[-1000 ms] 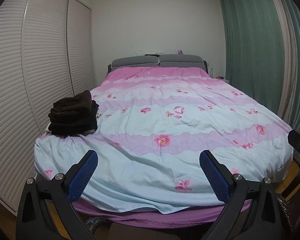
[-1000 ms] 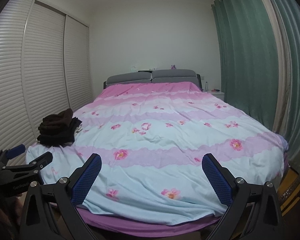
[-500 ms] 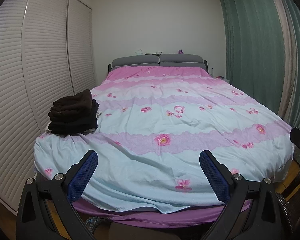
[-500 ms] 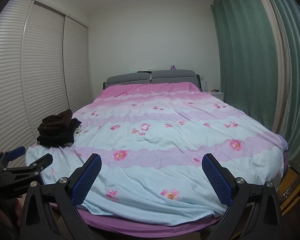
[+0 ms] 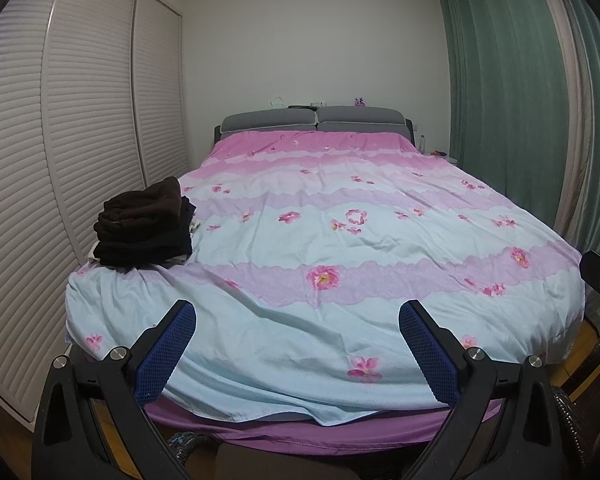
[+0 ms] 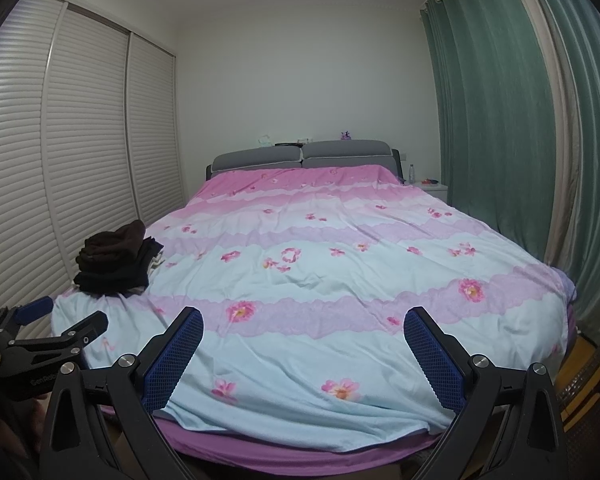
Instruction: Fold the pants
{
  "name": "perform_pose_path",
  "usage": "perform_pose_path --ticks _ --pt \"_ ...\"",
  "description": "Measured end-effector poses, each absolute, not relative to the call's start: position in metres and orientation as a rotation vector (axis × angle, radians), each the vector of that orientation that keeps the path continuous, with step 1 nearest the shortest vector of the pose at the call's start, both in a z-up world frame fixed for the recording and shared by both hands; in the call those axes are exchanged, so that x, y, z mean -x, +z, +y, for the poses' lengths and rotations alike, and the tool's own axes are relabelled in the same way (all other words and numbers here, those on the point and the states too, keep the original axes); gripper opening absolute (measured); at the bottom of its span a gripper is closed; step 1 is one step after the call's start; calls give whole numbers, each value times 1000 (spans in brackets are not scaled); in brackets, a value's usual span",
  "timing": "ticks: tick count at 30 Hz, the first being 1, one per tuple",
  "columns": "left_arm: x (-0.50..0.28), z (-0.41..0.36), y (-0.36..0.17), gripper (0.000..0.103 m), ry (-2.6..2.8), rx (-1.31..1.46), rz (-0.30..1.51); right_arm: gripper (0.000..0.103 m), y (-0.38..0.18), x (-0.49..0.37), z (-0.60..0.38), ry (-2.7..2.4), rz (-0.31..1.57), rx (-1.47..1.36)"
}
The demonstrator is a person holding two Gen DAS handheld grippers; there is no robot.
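Observation:
A stack of folded dark brown and black clothes [image 5: 142, 226] [image 6: 116, 258] rests on the near left corner of the bed. No loose pants show on the flowered cover [image 5: 340, 248] [image 6: 332, 280]. My left gripper [image 5: 298, 312] hangs open before the foot of the bed, its blue pads holding nothing. My right gripper [image 6: 304, 318] is open too, beside it on the right, and is empty. The left gripper [image 6: 50, 330] also appears at the left edge of the right wrist view.
White louvred wardrobe doors [image 5: 60, 140] run along the left wall. Green curtains [image 5: 512, 92] hang on the right. A grey headboard [image 5: 316, 117] and a small bedside table [image 6: 432, 188] with a bottle stand at the far end.
The right wrist view has tilted up slightly, so the bed sits lower in it. The left gripper has barely moved. Both stay open.

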State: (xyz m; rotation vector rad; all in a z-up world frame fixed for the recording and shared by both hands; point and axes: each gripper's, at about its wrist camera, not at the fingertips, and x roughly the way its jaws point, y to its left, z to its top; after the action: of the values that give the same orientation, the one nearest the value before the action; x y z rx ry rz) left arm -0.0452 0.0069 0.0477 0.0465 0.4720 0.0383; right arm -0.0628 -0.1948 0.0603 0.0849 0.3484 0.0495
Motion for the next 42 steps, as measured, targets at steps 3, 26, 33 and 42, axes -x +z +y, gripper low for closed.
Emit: perform_pose_path --ticks 3,26,33,42 --pt "45 7 48 103 37 -46 472 101 60 63 -194 49 349 -85" --pt "44 4 48 103 30 -45 483 101 60 63 -193 48 350 -89" --pt "43 0 48 103 32 -46 489 101 60 63 -192 47 351 -90" --pt "45 -1 44 103 22 -44 493 101 60 63 -191 47 350 -91"
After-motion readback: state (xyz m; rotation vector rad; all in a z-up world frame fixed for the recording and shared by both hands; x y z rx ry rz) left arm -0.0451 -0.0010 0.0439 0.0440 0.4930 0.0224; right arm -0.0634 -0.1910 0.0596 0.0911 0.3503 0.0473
